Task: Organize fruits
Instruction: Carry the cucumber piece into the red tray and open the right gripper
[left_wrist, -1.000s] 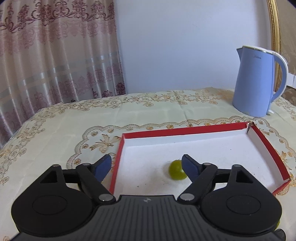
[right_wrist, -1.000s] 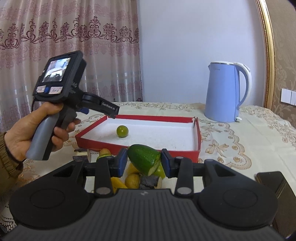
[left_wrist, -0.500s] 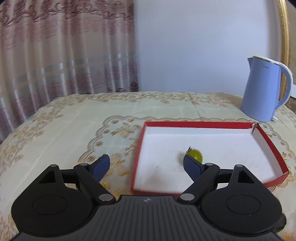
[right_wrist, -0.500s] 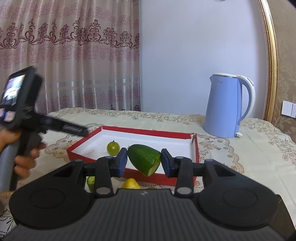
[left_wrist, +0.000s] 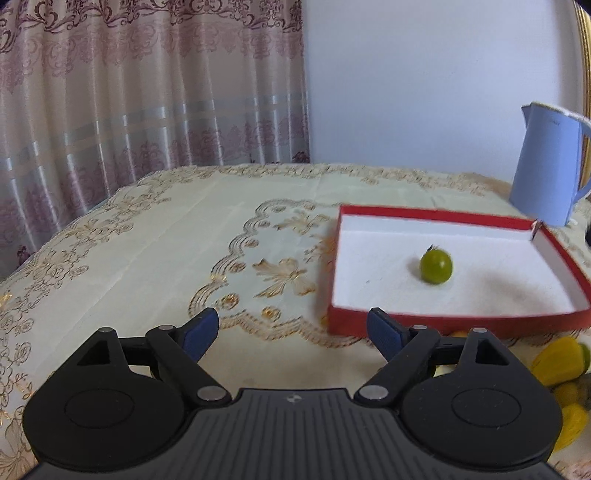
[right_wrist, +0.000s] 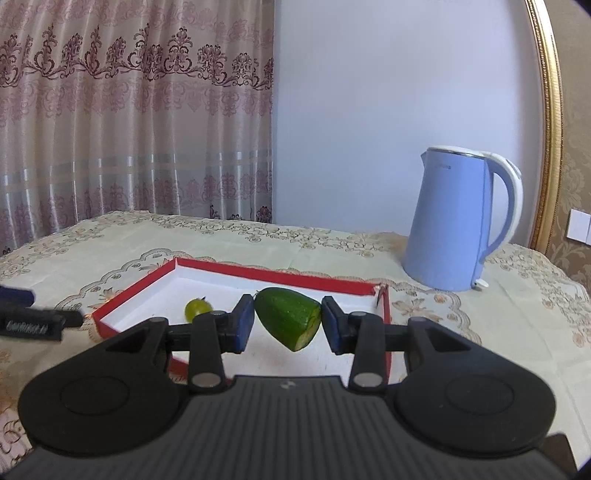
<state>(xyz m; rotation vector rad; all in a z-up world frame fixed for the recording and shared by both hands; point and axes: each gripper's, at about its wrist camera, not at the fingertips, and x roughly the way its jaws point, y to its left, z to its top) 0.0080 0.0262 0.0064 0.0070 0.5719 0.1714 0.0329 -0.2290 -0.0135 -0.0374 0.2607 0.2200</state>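
One green fruit sits mid-tray, apart from every red wall.

cloth, card and plastic on the table
glossy woven tablecloth with gold embroidery; matt red card tray, white inside; smooth blue plastic kettle; shiny small green fruit; matt black ribbed gripper body.
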